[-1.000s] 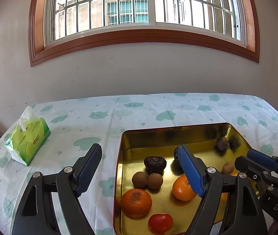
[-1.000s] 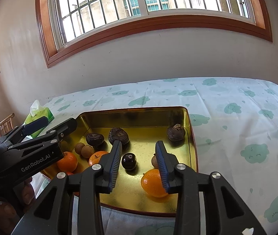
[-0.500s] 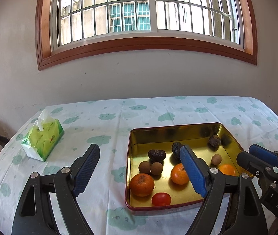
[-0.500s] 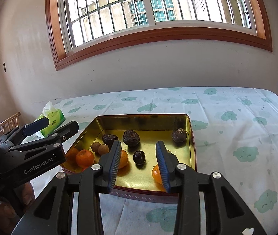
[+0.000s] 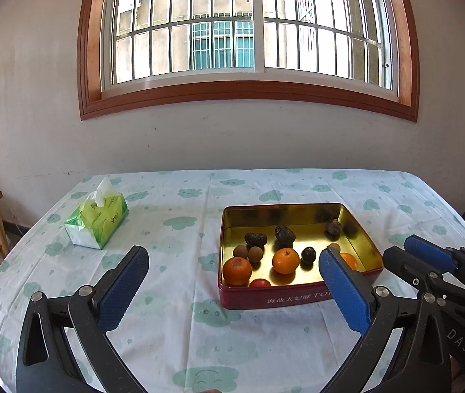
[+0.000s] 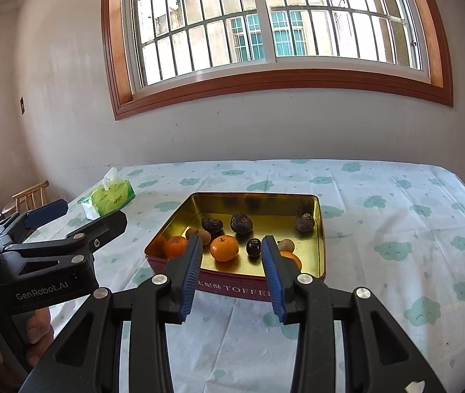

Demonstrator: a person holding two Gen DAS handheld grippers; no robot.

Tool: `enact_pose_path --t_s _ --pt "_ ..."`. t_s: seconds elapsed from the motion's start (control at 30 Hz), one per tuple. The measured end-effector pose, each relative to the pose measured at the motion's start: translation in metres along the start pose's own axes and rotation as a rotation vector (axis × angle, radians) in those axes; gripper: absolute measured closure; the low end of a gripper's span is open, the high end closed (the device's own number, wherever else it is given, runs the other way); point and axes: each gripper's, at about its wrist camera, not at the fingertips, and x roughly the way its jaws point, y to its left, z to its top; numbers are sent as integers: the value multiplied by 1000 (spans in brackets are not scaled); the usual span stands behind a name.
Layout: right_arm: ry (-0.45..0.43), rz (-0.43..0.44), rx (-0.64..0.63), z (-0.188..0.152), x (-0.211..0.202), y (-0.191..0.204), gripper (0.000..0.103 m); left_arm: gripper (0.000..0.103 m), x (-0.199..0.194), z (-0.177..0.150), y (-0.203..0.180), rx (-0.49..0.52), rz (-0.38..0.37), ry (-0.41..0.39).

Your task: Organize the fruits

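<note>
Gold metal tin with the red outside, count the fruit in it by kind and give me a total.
Round orange mandarins: 3
Small round brown longans: 3
Dark wrinkled lumpy fruits: 3
Glossy dark round plum: 1
Small red tomato: 1
Total: 11

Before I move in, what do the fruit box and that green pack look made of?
Fruit box: seemingly thin metal tin, with a mirror-like gold interior reflecting the fruit and maroon painted outer walls with printed lettering. Green pack: likely soft glossy plastic film, creased, with white tissue poking out the top.
</note>
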Motion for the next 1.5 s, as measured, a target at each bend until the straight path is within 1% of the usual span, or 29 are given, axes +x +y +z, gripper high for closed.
enact_pose_path --t_s 0.03,0.1,0.37,0.5,0.57,0.77,0.87,1.1,1.27,1.5 --pt "-6 -1 -6 0 -6 3 67 0 -6 -1 0 -5 0 -3" --pt "-21 -3 -16 -1 -17 7 60 0 -17 -2 1 -12 2 -9" --pt "-67 -14 -24 -10 -56 23 55 0 -56 -9 0 -7 38 -42" --pt "-95 -26 -31 -13 -72 30 50 0 -73 -12 -2 3 46 -64" --pt "-107 -27 -34 -12 -78 33 50 0 -80 -10 -1 4 47 -73" --pt "-160 -49 -38 -9 -101 39 38 0 -102 -9 2 -21 49 -109" --pt "-181 -60 -44 -9 -112 43 36 0 -111 -8 2 -22 54 -120" --pt "-210 -80 -48 -9 -129 49 27 0 -127 -11 4 -21 63 -145" --pt "-214 -79 -53 -9 -131 52 26 0 -128 -12 7 -20 72 -148" --pt "-192 -77 -54 -13 -122 53 26 0 -122 -18 11 -32 80 -131"
